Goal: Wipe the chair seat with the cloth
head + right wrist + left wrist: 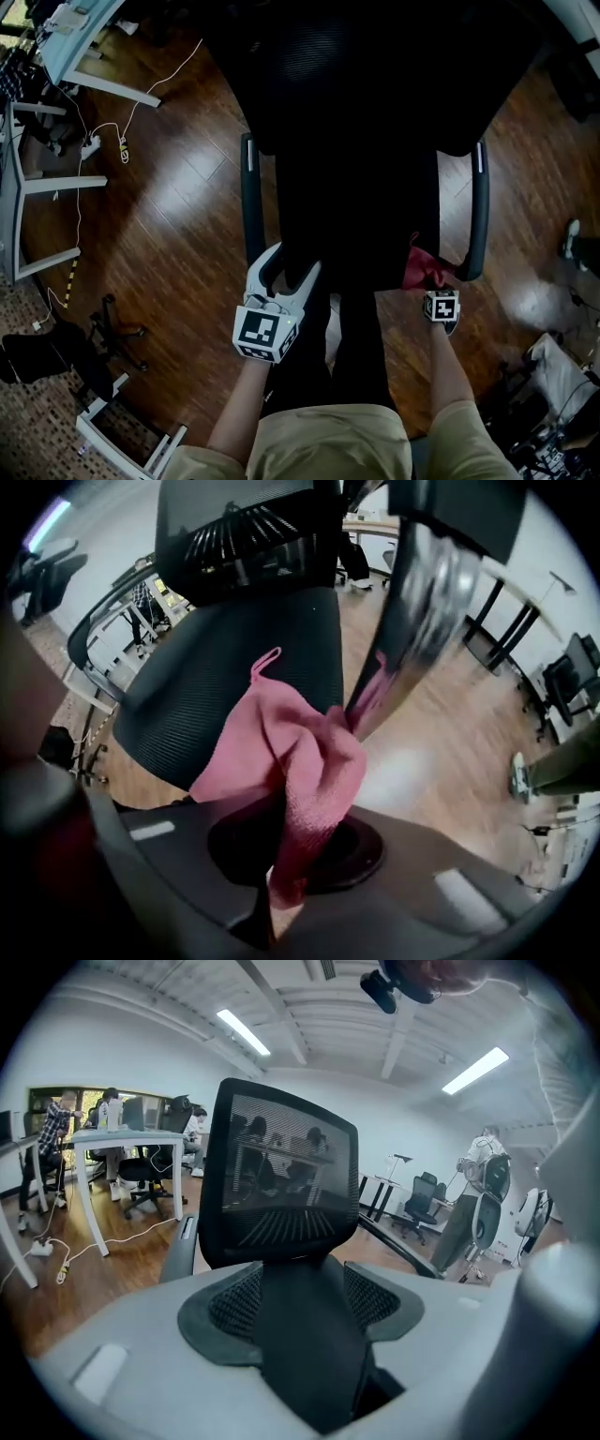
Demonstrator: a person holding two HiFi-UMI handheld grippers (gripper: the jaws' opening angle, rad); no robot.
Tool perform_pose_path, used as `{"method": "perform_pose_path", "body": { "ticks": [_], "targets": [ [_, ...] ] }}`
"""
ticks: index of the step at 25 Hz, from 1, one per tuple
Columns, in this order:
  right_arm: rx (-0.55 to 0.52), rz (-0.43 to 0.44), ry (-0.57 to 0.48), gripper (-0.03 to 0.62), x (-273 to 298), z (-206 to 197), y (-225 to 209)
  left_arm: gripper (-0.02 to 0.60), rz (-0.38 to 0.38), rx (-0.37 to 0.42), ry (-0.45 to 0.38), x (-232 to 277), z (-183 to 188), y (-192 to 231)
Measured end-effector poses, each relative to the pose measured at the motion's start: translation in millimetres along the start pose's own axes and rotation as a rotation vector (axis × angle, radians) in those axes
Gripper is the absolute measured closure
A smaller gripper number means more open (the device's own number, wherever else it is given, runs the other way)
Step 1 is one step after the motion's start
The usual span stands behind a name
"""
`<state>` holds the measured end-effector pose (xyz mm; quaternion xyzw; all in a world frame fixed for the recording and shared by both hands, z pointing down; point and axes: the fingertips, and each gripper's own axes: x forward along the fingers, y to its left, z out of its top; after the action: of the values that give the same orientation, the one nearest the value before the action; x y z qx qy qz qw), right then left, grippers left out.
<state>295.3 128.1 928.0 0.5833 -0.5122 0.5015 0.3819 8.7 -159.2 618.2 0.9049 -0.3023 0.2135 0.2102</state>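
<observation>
The chair seat [234, 658] is seen as matt black woven mesh, the cloth [300, 761] as pink nubby terry, the floor [178, 216] as glossy wood planks, the armrest post [427, 592] as polished metal.

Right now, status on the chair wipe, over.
Left hand-held gripper open, by chair seat front. Right hand-held gripper shut on cloth, at its right front corner. No obstruction seen.

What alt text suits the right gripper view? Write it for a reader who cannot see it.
The right gripper is shut on a bunched pink cloth, held in front of a black mesh chair seat. The backrest rises behind, and wooden floor shows at right.
</observation>
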Motion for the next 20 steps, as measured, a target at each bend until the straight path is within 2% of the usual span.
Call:
{"method": "perform_pose_path", "body": {
  "ticks": [3, 6, 11, 16, 18, 20],
  "targets": [
    [0.019, 0.076, -0.074, 0.577, -14, 19, 28, 0.319, -0.013, 0.019, -0.029, -1, 9, -2],
    [0.050, 0.178, -0.241, 0.577, -54, 60, 87, 0.319, -0.034, 0.051, -0.083, -8, 35, 1],
    [-0.012, 0.304, -0.558, 0.577, -196, 135, 181, 0.319, -0.011, 0.049, -0.207, -65, 98, -8],
    [-0.069, 0.332, -0.860, 0.576, -345, 191, 202, 0.319, 0.030, 0.093, -0.368, -139, 166, -48],
    [-0.124, 0.333, -0.995, 0.576, -400, 210, 203, 0.319, 0.057, 0.124, -0.431, -165, 184, -65],
    [-0.173, 0.339, -1.118, 0.576, -454, 212, 201, 0.319, 0.081, 0.144, -0.482, -190, 191, -89]
  ]
}}
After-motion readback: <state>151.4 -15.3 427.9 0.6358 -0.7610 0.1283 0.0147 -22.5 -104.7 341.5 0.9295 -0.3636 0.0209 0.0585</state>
